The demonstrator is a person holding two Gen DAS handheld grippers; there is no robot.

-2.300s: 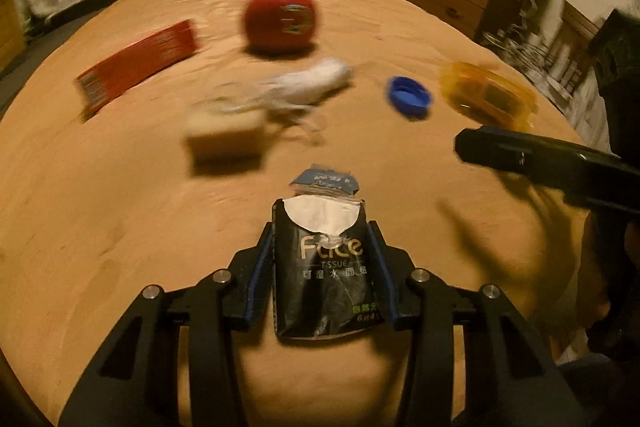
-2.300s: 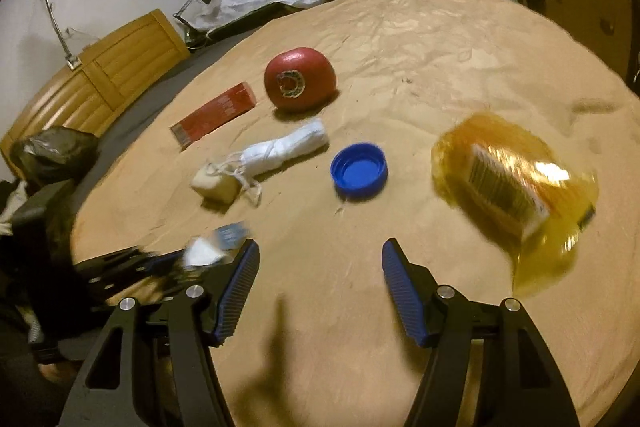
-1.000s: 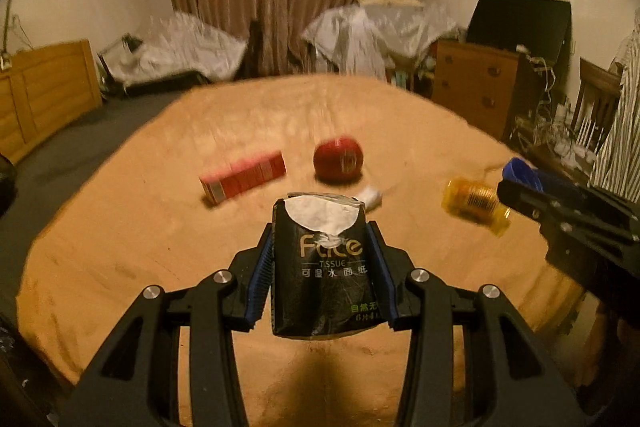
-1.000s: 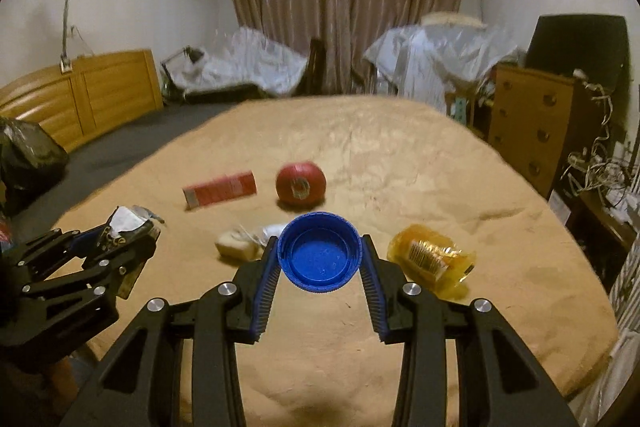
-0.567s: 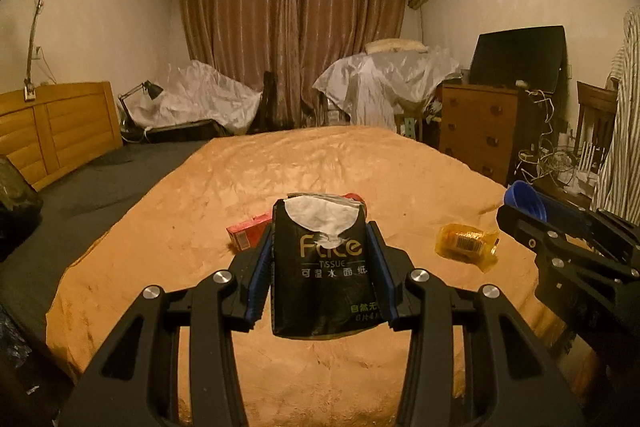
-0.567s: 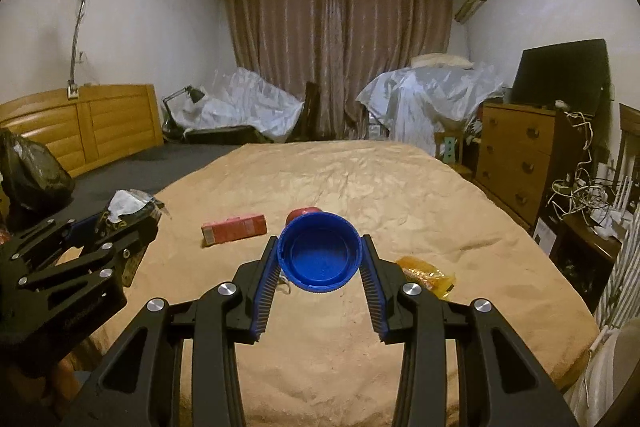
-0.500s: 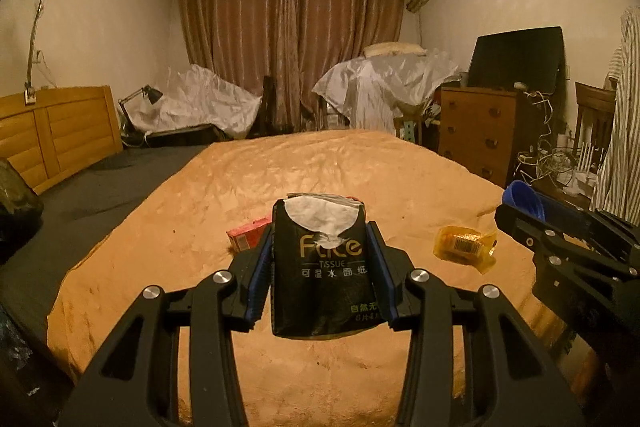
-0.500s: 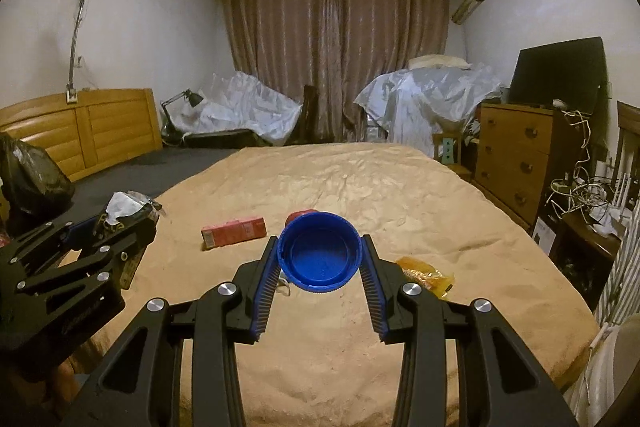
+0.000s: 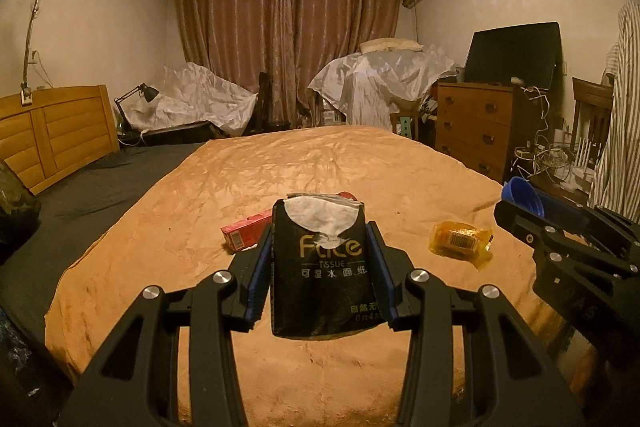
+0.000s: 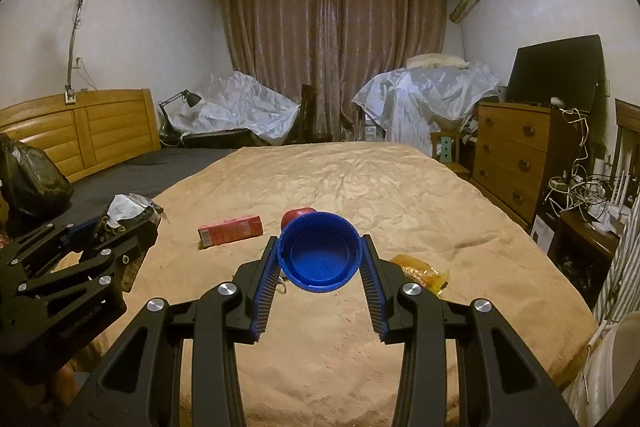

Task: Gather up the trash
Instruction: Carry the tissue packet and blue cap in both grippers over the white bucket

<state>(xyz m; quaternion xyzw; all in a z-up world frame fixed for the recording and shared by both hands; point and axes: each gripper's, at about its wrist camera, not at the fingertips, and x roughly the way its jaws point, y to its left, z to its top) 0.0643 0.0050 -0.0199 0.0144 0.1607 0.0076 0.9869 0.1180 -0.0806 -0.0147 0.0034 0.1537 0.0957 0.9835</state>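
My left gripper (image 9: pixel 320 267) is shut on a black tissue packet (image 9: pixel 324 267) with white tissue showing at its torn top, held above the near edge of the tan bedspread (image 9: pixel 320 163). My right gripper (image 10: pixel 320 259) is shut on a blue bottle cap (image 10: pixel 320 251), its hollow side facing the camera. Each gripper shows in the other's view: the right one with the cap (image 9: pixel 524 195) at the right, the left one with the packet (image 10: pixel 124 215) at the left. On the bedspread lie a red carton (image 10: pixel 230 230), a red round object (image 10: pixel 296 217) half hidden by the cap, and a yellow crumpled wrapper (image 9: pixel 460 243).
A black bag (image 10: pixel 28 179) sits at the far left by the wooden headboard (image 10: pixel 80 131). A wooden dresser (image 10: pixel 516 155) with a dark screen stands at the right, with tangled cables beside it. Sheet-covered furniture (image 10: pixel 248 107) lines the curtained back wall.
Both grippers have lifted and pulled back from the bedspread with the packet and the cap held; the view tilted up to show the room. In the last half second nothing moved.
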